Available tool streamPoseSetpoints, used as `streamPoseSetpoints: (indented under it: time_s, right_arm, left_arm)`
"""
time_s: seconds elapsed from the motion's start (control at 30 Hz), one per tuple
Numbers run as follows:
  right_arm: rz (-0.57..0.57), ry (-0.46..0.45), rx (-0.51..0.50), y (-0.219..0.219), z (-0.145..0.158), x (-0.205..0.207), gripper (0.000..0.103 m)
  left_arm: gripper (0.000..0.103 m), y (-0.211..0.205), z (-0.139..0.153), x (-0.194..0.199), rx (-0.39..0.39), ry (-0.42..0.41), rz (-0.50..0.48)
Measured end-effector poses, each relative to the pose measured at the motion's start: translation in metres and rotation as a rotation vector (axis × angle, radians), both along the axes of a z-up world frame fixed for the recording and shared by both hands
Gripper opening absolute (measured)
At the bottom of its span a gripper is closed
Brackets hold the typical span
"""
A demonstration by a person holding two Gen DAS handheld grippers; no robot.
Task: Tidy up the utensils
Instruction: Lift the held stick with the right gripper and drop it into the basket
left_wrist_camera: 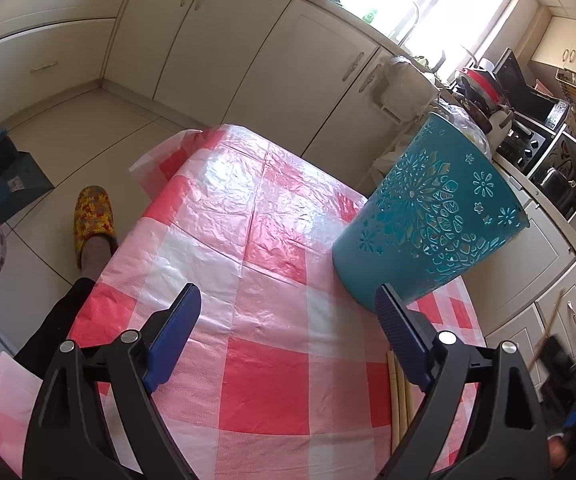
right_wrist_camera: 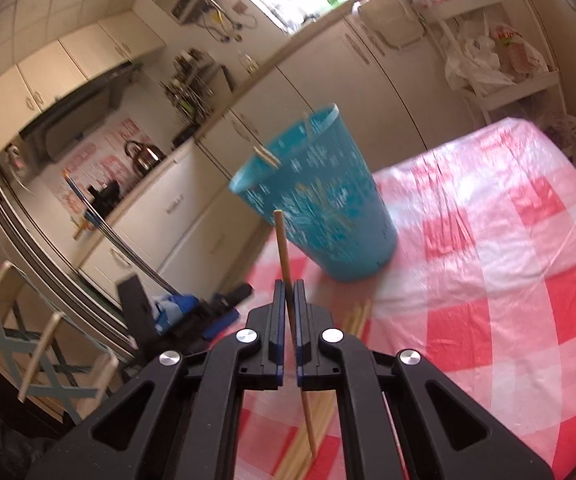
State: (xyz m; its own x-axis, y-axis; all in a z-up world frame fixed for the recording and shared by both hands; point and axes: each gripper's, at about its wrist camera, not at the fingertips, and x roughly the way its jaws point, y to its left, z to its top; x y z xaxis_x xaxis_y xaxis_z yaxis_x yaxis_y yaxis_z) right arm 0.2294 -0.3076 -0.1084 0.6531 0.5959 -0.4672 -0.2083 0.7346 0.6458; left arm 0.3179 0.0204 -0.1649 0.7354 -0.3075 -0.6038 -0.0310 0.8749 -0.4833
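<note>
A teal cut-out cup (left_wrist_camera: 432, 216) stands on the red-and-white checked tablecloth (left_wrist_camera: 256, 248); wooden chopstick tips poke above its rim (right_wrist_camera: 266, 156) in the right wrist view. My left gripper (left_wrist_camera: 288, 300) hangs open over the cloth, nothing between its blue pads, the cup just beyond its right finger. My right gripper (right_wrist_camera: 288, 284) is shut on a single wooden chopstick (right_wrist_camera: 282, 240), which sticks up toward the cup (right_wrist_camera: 320, 208) and down below the fingers. Loose chopsticks (right_wrist_camera: 352, 320) lie on the cloth under it and show as chopsticks (left_wrist_camera: 398, 396) beside the left gripper's right finger.
Cream kitchen cabinets (left_wrist_camera: 248, 52) and a cluttered counter (left_wrist_camera: 528, 136) run behind the table. A person's leg and yellow slipper (left_wrist_camera: 92, 216) are by the table's left edge. A white shelf rack with bags (right_wrist_camera: 488, 48) stands at the far right. Wooden chair backs (right_wrist_camera: 28, 320) are at left.
</note>
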Motion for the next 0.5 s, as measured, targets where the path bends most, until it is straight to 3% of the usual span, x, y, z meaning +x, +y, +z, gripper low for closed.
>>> streamPoseSetpoints:
  time_s: [0.5]
  right_arm:
    - [-0.007,-0.146,0.005,-0.008,0.071,-0.002,0.003]
  left_arm:
    - [0.085,-0.002,-0.001,0.001,-0.016,0.005,0.002]
